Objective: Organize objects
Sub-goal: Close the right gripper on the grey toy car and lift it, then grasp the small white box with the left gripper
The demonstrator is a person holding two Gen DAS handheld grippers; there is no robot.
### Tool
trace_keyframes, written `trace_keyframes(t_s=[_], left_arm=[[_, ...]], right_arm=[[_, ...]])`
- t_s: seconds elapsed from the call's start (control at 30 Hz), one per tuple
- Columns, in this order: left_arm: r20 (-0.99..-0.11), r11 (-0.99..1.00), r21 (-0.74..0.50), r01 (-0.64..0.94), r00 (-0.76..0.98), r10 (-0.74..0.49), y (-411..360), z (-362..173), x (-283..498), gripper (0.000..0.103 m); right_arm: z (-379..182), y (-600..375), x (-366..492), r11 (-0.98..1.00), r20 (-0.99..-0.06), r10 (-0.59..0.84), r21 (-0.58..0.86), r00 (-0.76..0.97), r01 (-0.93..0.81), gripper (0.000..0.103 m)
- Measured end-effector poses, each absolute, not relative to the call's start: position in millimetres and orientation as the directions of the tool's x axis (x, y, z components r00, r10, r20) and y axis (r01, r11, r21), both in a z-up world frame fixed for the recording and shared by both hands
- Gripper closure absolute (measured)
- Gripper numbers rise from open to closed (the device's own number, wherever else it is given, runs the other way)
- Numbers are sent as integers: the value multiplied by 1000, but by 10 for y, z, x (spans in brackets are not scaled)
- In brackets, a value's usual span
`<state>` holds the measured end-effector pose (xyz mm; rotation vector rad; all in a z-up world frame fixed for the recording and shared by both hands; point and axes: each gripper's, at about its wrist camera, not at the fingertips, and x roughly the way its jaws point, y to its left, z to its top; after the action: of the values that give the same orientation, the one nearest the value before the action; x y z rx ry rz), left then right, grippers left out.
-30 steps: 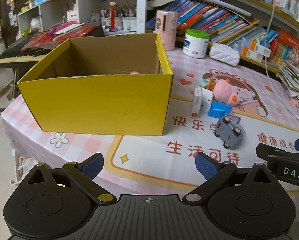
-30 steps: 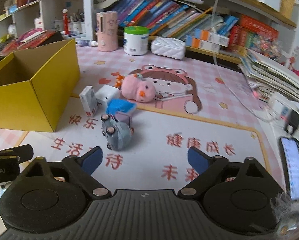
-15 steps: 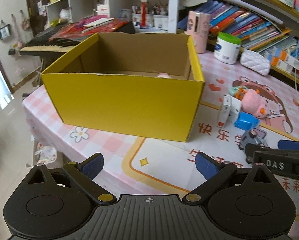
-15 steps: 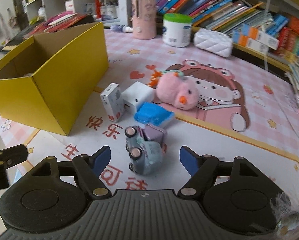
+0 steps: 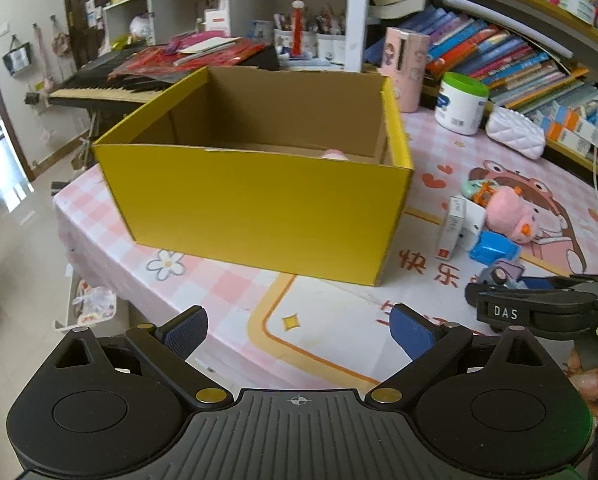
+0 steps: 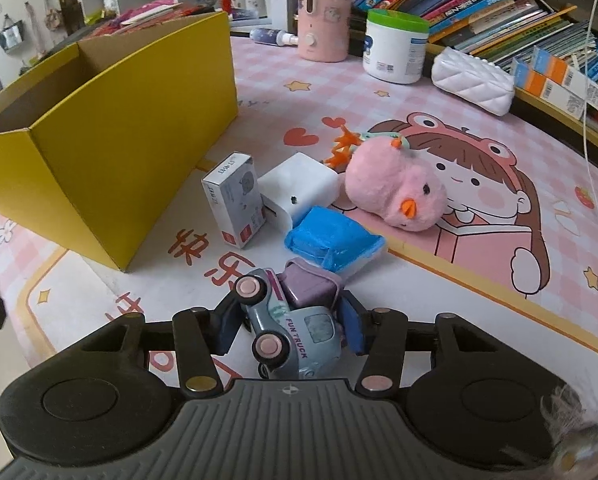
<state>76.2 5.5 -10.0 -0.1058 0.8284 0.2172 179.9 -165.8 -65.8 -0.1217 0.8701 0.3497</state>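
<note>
With the right gripper (image 6: 289, 330) clamped on the tipped grey-blue plastic toy truck (image 6: 295, 330), rounded sides risk slipping; left gripper (image 5: 299, 330) gapes empty beside the yellow cardboard box (image 5: 259, 216).

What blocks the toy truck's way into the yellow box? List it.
Nothing visible on the mat between them. The right gripper is shut on the toy truck, and the yellow box stands open-topped to its left. Only the box's near wall must be cleared.
</note>
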Motion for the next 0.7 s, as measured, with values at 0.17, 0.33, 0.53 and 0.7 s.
trace_keyframes(t_s=[0.17, 0.33, 0.53, 0.7], left_arm=[[-739, 987, -15, -158, 667, 95, -154, -111, 848, 7], [-745, 998, -33, -57, 667, 13, -436, -163, 989, 12], [-745, 998, -49, 25, 665, -53, -769, -242, 1170, 13], [-735, 999, 29, 16, 678, 11, -1017, -310, 1414, 30]], right_arm=[[-469, -1847, 1738, 943, -713, 268, 55, 648, -329, 55], [-310, -2164, 1705, 971, -675, 211, 59, 708, -233, 55], [-269, -2565, 1668, 983, -671, 179, 92, 719, -159, 54], [-255, -2758, 1599, 987, -665, 155, 70, 730, -146, 54]])
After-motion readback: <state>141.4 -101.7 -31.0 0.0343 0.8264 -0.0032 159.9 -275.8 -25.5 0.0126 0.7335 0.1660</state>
